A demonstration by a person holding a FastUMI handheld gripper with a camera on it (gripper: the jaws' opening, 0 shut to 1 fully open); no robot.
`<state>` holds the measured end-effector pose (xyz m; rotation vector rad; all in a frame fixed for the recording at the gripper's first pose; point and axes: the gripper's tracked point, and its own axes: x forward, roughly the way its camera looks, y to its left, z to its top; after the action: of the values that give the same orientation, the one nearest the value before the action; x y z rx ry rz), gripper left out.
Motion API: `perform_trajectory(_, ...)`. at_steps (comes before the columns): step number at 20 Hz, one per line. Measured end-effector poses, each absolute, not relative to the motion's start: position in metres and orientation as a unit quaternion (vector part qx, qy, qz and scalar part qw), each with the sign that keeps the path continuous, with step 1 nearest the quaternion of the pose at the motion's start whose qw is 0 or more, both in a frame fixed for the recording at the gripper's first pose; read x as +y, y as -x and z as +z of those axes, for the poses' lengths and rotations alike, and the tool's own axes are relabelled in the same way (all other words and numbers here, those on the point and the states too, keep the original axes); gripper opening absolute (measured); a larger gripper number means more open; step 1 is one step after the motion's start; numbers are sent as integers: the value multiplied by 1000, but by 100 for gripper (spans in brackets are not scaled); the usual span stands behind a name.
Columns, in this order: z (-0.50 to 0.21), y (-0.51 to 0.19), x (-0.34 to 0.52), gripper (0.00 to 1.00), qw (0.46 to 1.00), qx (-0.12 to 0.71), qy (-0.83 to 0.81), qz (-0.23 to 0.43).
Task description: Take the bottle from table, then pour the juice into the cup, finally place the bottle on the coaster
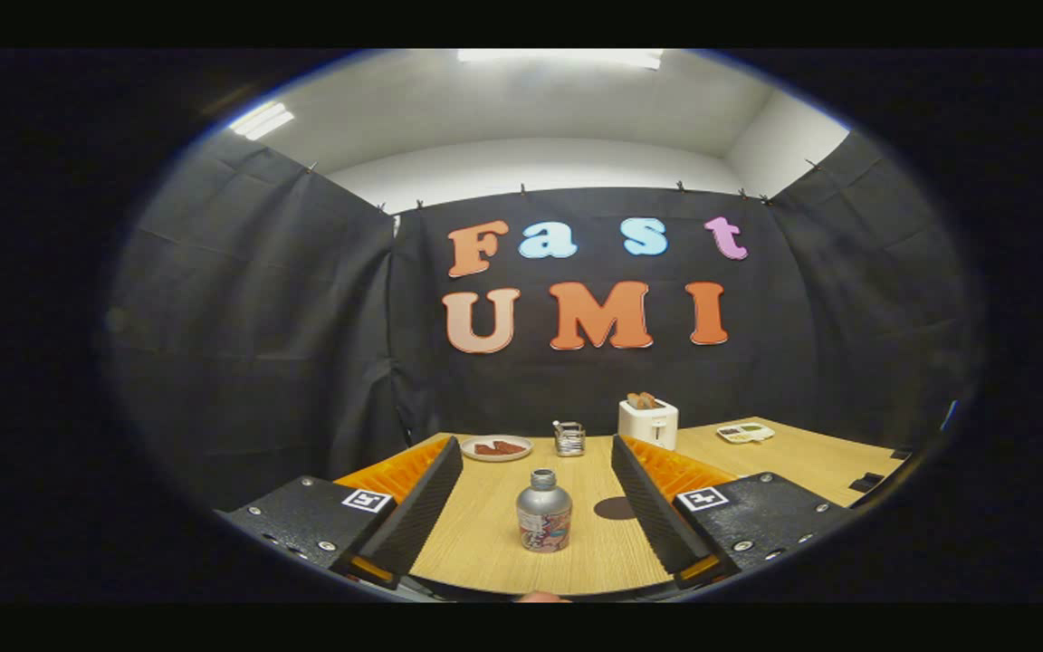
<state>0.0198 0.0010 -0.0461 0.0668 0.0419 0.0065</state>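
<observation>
A small silver bottle (pixel 543 512) with a colourful label stands upright on the wooden table (pixel 485 534), between my two fingers and a little ahead of them. My gripper (pixel 535 453) is open wide, with neither finger touching the bottle. A dark round coaster (pixel 614 508) lies flat on the table just right of the bottle, close to the right finger. Further back, beyond the bottle, stands a small clear cup (pixel 569 438) near the middle of the table.
A white plate (pixel 496 448) with reddish food lies at the back left. A white toaster (pixel 648 422) with bread in it stands at the back right, and a small tray (pixel 744 433) lies further right. The black cloth wall closes the far side.
</observation>
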Motion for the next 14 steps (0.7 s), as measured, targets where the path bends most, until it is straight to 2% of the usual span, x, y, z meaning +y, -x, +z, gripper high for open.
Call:
perform_trajectory(6, -106, -45, 1, 98, 996, 46, -72, -13)
perform_trajectory(14, -200, -66, 11, 98, 989, 130, -70, -16)
